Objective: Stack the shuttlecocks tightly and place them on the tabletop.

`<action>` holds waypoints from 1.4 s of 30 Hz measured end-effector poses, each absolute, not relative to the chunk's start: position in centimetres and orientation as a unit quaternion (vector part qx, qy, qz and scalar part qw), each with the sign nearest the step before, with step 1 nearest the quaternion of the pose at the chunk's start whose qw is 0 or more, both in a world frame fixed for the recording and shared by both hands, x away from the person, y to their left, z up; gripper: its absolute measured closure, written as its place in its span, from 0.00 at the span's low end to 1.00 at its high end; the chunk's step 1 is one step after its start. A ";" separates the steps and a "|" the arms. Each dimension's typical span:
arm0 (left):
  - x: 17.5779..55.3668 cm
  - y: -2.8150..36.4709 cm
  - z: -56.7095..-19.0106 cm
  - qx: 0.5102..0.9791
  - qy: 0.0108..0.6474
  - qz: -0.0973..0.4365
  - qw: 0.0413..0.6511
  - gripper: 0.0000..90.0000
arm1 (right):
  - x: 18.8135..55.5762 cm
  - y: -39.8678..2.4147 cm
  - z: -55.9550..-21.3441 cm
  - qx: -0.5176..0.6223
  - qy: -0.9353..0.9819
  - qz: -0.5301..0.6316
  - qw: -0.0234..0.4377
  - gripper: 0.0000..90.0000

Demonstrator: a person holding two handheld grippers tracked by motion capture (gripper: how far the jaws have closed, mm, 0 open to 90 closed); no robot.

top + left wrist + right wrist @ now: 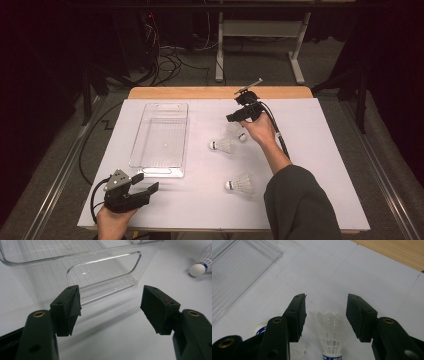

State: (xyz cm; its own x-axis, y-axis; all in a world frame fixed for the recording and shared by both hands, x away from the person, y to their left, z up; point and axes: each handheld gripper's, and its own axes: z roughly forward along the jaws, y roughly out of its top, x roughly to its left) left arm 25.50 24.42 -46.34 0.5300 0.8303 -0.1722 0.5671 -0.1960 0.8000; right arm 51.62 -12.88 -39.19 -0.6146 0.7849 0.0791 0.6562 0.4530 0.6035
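Reaching for a shuttlecock on the white table – the right gripper [243, 116] hangs over it, jaws spread.

Going from big to small: the table [320, 165] has a clear plastic bin [161, 140] on its left part, with nothing in it that I can see. The left gripper [131, 192] waits near the bin's close end, jaws wide apart and holding nothing. Three shuttlecocks lie to the right of the bin. The one that matters, the far shuttlecock [329, 333], lies right between the right gripper's jaws – feathers pointing away from the hand, round cork end toward it. The pads are not touching it yet. Another shuttlecock [222, 145] lies just beside it, and a third shuttlecock [240, 184] lies closer to the person. The right hand is much nearer, so I think it should come down and pinch.
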 end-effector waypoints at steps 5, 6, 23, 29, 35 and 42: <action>25.5 24.4 -46.3 0.758 0.460 0.152 0.436 0.37 | 52.0 -12.4 -39.3 0.425 0.850 0.291 0.108 0.56; 25.5 24.4 -46.3 0.758 0.460 0.152 0.436 0.36 | 52.0 -12.4 -39.3 0.425 0.850 0.291 0.108 0.56; 25.5 24.4 -46.4 0.761 0.459 0.148 0.435 0.37 | 53.0 -11.3 -40.1 0.422 0.863 0.259 0.105 0.57; 25.5 24.3 -46.4 0.762 0.458 0.147 0.433 0.37 | 52.9 -11.3 -40.3 0.420 0.866 0.251 0.102 0.60; 25.5 24.3 -46.4 0.762 0.459 0.148 0.434 0.37 | 52.7 -11.3 -40.4 0.417 0.870 0.243 0.105 0.70; 25.5 24.3 -46.4 0.761 0.459 0.148 0.434 0.37 | 52.4 -11.1 -40.3 0.412 0.873 0.236 0.109 0.80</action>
State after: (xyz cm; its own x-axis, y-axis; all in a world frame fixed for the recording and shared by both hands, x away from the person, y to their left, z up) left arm 25.46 24.33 -46.39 0.5352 0.8270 -0.1723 0.5697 -0.2028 0.7964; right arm 52.37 -11.13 -40.34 -0.6362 0.7715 0.0048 0.6689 0.5485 0.5018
